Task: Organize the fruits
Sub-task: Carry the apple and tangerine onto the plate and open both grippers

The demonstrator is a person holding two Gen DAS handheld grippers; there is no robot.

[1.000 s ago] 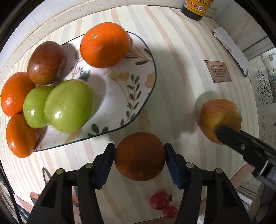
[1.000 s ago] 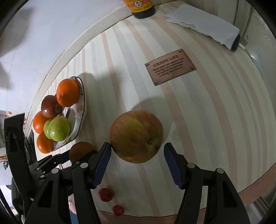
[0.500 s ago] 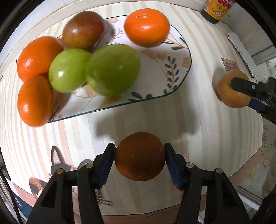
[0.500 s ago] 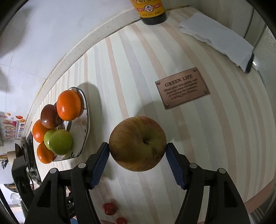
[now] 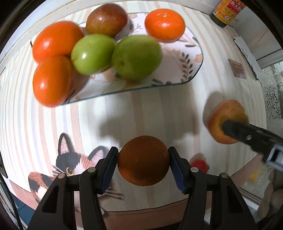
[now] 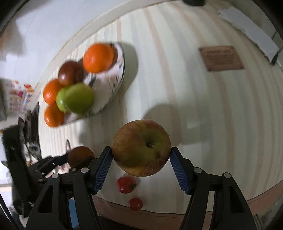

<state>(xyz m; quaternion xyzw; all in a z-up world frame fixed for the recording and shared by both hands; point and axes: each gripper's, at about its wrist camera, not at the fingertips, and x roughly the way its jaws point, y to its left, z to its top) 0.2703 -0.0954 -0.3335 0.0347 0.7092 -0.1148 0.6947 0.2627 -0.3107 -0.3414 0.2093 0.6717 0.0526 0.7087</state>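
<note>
My left gripper (image 5: 143,163) is shut on a dark brown-orange fruit (image 5: 143,160), held above the striped tablecloth just short of the floral plate (image 5: 185,58). On the plate lie oranges (image 5: 164,24), two green fruits (image 5: 136,56) and a reddish-brown one (image 5: 107,18). My right gripper (image 6: 141,160) is shut on a red-green apple (image 6: 141,147), stem hollow facing the camera, lifted off the table. The same apple (image 5: 224,120) shows at the right of the left wrist view. The plate (image 6: 116,77) lies up and left in the right wrist view, with my left gripper's fruit (image 6: 80,155) at lower left.
Two small red tomatoes (image 6: 126,184) lie near the table's front edge. A brown plaque (image 6: 221,57) sits on the cloth, with a sauce bottle (image 5: 227,10) and a white folded cloth (image 6: 247,26) near the back wall. A cat picture (image 5: 70,162) is printed on the tablecloth.
The right gripper closed on the apple and lifted it off the table. The left gripper carried its fruit sideways along the plate's front, so the plate shifted right and up in view.
</note>
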